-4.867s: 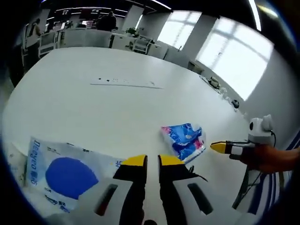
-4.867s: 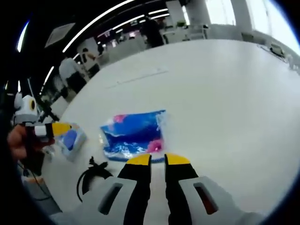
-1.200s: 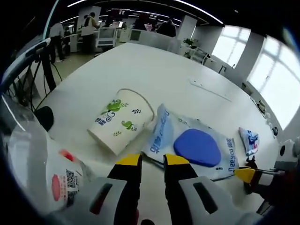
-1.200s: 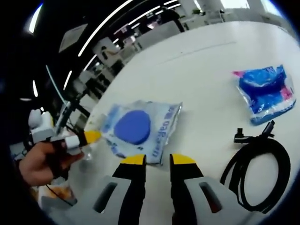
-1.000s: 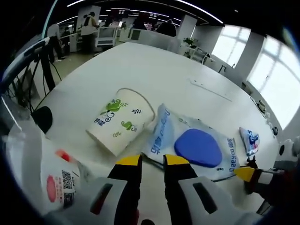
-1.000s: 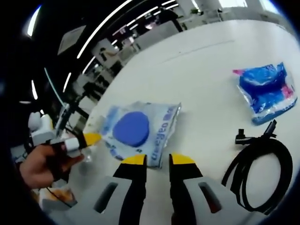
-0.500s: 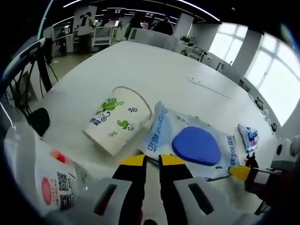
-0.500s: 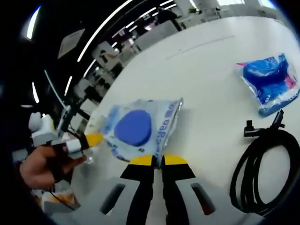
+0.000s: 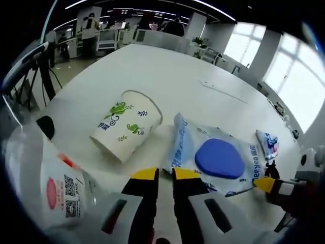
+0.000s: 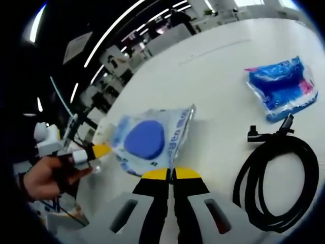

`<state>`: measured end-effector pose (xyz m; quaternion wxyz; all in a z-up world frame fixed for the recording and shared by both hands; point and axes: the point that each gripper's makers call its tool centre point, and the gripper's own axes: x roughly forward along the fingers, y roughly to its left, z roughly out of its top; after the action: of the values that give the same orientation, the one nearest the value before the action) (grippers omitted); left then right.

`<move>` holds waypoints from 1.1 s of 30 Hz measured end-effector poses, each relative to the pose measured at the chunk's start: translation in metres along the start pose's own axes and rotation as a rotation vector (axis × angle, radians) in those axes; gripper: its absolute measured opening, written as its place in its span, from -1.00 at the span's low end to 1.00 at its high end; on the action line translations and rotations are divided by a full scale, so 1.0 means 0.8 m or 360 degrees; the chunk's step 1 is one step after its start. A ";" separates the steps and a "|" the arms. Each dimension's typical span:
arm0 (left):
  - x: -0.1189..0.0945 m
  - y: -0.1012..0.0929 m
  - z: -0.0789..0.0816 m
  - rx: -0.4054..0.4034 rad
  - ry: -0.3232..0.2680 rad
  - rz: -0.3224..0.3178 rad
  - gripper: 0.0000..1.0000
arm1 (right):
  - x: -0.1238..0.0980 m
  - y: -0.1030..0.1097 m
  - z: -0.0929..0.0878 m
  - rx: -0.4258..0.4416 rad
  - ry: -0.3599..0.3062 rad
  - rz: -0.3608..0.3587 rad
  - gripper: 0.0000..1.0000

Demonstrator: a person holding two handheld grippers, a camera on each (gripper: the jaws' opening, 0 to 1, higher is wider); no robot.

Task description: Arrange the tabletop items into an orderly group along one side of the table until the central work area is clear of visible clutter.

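- Since a second ago, the right gripper [image 10: 171, 174] has brought its yellow-tipped jaws together on the near edge of the blue-disc packet [image 10: 147, 140], where earlier they stood apart just short of it; the packet's far corner now rises off the table [image 10: 223, 66].
- From the left gripper view, the same packet [image 9: 216, 158] lies just beyond the left gripper [image 9: 165, 174], whose jaws are nearly together with only a narrow slit between them; they hold nothing.
- Beside the packet, to its left in the left gripper view, a paper cup [image 9: 127, 131] with green leaf print lies on its side, mouth facing away, touching or just beside the packet's edge.
- At the lower left of that view, a clear plastic bottle with a red label [image 9: 58, 188] lies close to the camera.
- Further off, a blue-and-pink tissue pack [image 10: 282, 86] lies flat, well apart from the packet.
- Near it, a coiled black cable [image 10: 277, 178] rests on the table, one plug end pointing toward the tissue pack.
- A hand [image 10: 48, 178] carries the left gripper at the left of the right gripper view.
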<state>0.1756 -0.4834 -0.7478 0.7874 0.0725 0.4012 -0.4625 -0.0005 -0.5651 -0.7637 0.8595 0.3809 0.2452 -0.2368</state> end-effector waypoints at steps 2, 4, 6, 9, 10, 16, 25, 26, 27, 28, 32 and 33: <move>0.001 -0.002 0.000 0.0005 0.0004 -0.0009 -0.80 | -0.003 -0.004 0.000 0.0001 0.0001 -0.0002 -1.00; 0.003 -0.009 -0.002 0.0012 0.0021 -0.0047 -0.73 | -0.007 -0.007 0.000 0.0001 0.0002 -0.0003 -1.00; 0.006 -0.013 -0.003 0.0024 0.0033 -0.0070 -0.70 | -0.010 -0.009 0.001 -0.0004 0.0003 0.0000 -1.00; 0.009 -0.021 -0.004 0.0038 0.0043 -0.0103 -0.71 | -0.013 -0.011 0.003 -0.0014 0.0000 0.0020 -1.00; 0.010 -0.023 -0.004 0.0046 0.0045 -0.0109 -0.71 | -0.015 -0.013 0.004 -0.0026 0.0005 0.0018 -1.00; 0.016 -0.033 -0.007 0.0089 0.0072 -0.0138 -0.88 | -0.016 -0.020 0.011 -0.0042 0.0009 0.0018 -1.00; 0.021 -0.049 0.002 0.0077 0.0056 -0.0163 -1.00 | -0.009 -0.030 0.053 -0.0088 -0.0034 -0.0002 -1.00; 0.023 -0.052 0.005 0.0075 0.0051 -0.0170 -1.00 | -0.008 -0.032 0.057 -0.0094 -0.0037 -0.0004 -1.00; 0.024 -0.054 0.007 0.0073 0.0046 -0.0175 -1.00 | -0.007 -0.035 0.063 -0.0101 -0.0039 -0.0007 -1.00; 0.026 -0.059 0.011 0.0076 0.0040 -0.0181 -1.00 | -0.007 -0.036 0.065 -0.0104 -0.0041 -0.0009 -1.00; 0.033 -0.072 0.024 0.0079 0.0020 -0.0198 -1.00 | -0.007 -0.044 0.085 -0.0138 -0.0053 -0.0034 -1.00; 0.037 -0.075 0.027 0.0079 0.0017 -0.0200 -1.00 | -0.007 -0.046 0.090 -0.0141 -0.0056 -0.0038 -1.00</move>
<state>0.1483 -0.5475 -0.7384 0.7526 0.0691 0.3974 -0.5205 -0.0093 -0.6410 -0.7375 0.8769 0.3352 0.2446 -0.2425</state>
